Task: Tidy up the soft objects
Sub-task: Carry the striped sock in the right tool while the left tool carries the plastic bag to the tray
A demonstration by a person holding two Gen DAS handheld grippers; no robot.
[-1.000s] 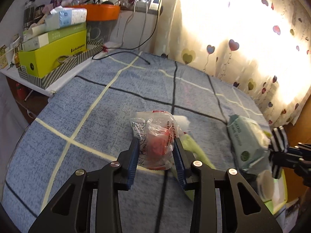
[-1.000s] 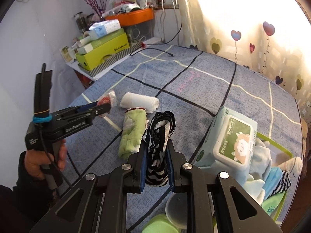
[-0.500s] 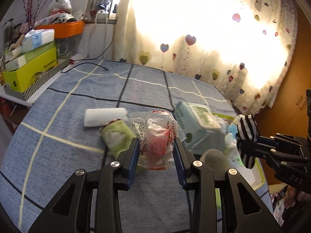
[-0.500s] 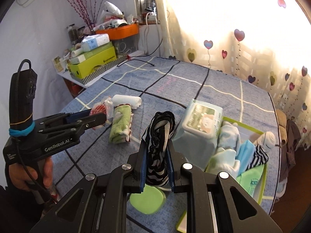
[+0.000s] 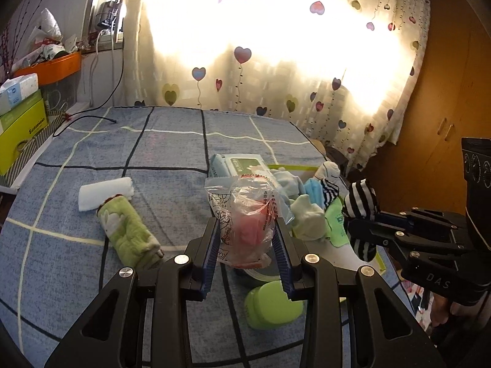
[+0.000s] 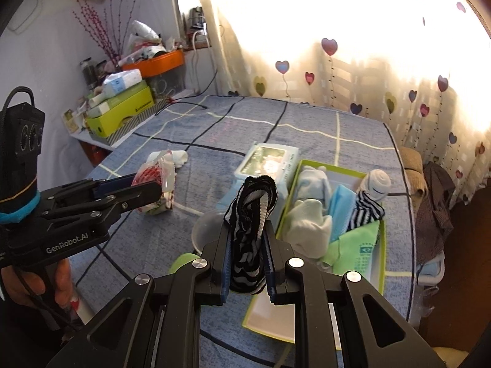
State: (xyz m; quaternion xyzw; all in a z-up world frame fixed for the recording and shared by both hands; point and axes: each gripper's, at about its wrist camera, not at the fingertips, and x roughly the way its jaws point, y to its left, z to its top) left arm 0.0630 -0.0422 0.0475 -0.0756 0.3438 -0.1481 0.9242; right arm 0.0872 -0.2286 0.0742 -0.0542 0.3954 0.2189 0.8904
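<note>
My left gripper (image 5: 247, 230) is shut on a clear plastic bag (image 5: 245, 224) with something red inside, held above the blue checked bedspread (image 5: 153, 153). My right gripper (image 6: 247, 242) is shut on a black-and-white striped sock (image 6: 250, 214), raised near the left edge of the green tray (image 6: 382, 245). The tray holds several socks and cloths, among them a white rolled sock (image 6: 376, 182) and a green cloth (image 6: 356, 251). A green rolled towel (image 5: 129, 233) and a white rolled cloth (image 5: 104, 191) lie on the bed to the left. Each gripper shows in the other's view: the left gripper (image 6: 153, 188), the right gripper (image 5: 353, 225).
A wet-wipes pack (image 6: 267, 161) lies beside the tray. A green lid (image 5: 271, 306) and a clear round lid (image 6: 208, 233) sit near the front edge. Boxes (image 6: 122, 110) and an orange bin (image 6: 159, 61) crowd a shelf at far left. Heart-print curtains (image 5: 276, 76) hang behind the bed.
Both grippers have swung to the right across the bed with their loads still held. The tray has come into full view under the right gripper.
</note>
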